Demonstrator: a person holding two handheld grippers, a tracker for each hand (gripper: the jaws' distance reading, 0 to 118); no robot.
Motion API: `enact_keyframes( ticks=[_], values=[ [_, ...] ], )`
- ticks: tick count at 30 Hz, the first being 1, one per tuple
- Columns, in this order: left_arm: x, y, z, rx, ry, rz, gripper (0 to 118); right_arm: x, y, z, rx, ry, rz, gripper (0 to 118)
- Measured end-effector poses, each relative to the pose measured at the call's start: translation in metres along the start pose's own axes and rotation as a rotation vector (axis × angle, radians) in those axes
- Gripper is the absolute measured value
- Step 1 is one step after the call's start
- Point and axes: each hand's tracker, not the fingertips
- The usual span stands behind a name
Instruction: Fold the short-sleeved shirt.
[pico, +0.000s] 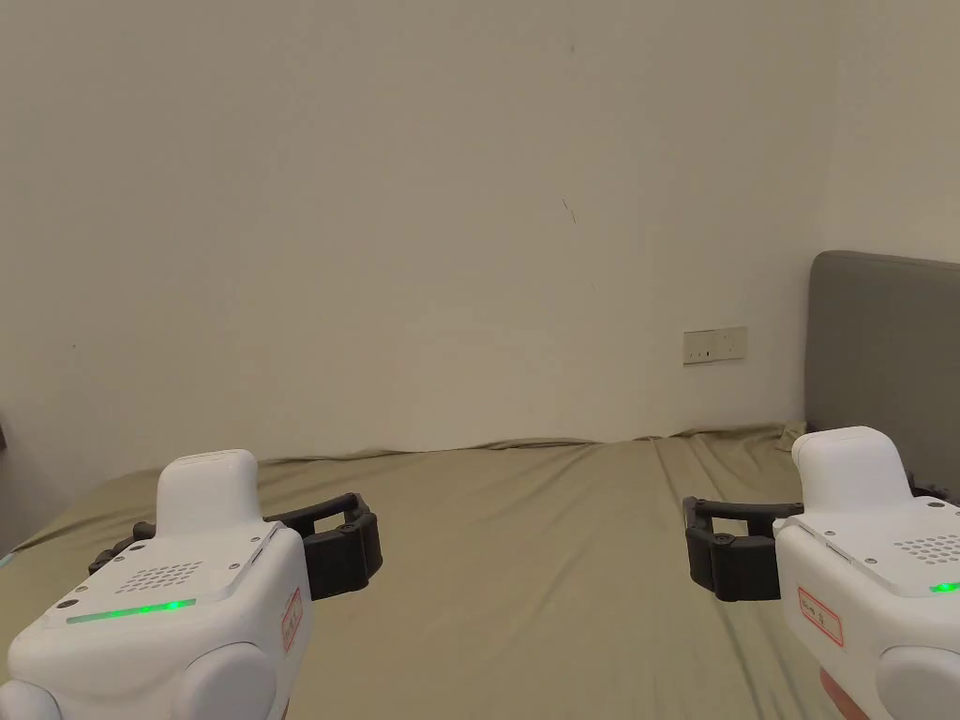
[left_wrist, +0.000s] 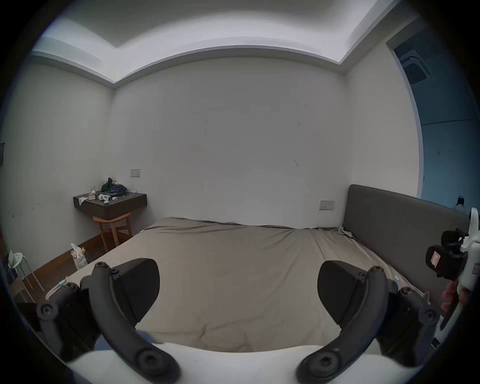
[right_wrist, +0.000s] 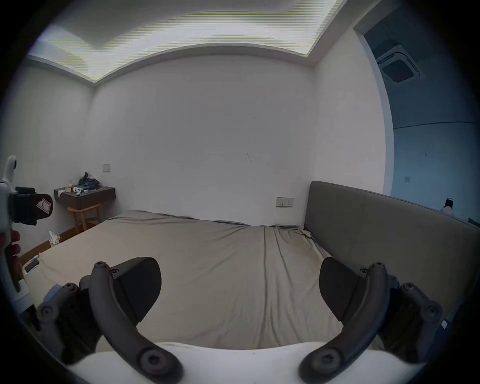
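Tongs left (left_wrist: 237, 291) and right (right_wrist: 240, 289) hang spread wide above the wrinkled olive bedsheet (pico: 525, 562).

Left tool (left_wrist: 237, 288) and right tool (right_wrist: 240, 288) held level side by side, well apart, jaws spread wide, gripping nothing.

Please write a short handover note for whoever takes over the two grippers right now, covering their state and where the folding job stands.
Left gripper: jaws wide apart, holding nothing, held above the bed sheet.
Right gripper: jaws wide apart, holding nothing, held above the same sheet, near the grey headboard.
Shirt: I cannot see one on the visible part of the bed; a pile of cloth lies on the wall shelf, too small to identify.
Done: no fold visible.
Left: find the shirt, spread it flat, then probably fold it.
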Motion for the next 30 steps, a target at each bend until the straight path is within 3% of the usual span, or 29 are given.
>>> enact_keyframes(
  ticks=[19, 30],
  values=[
    [0.0060, -0.0006, 0.0066, -0.006, -0.026, -0.019, 118, -0.0049, 0.0011, 0.0052, 0.011, 0.010, 0.018, 118],
    [0.0027, -0.0011, 0.0082, -0.008, -0.030, -0.005, 118, -0.0003, 0.0047, 0.0081, 0.023, 0.061, -0.062, 118]
  ],
)
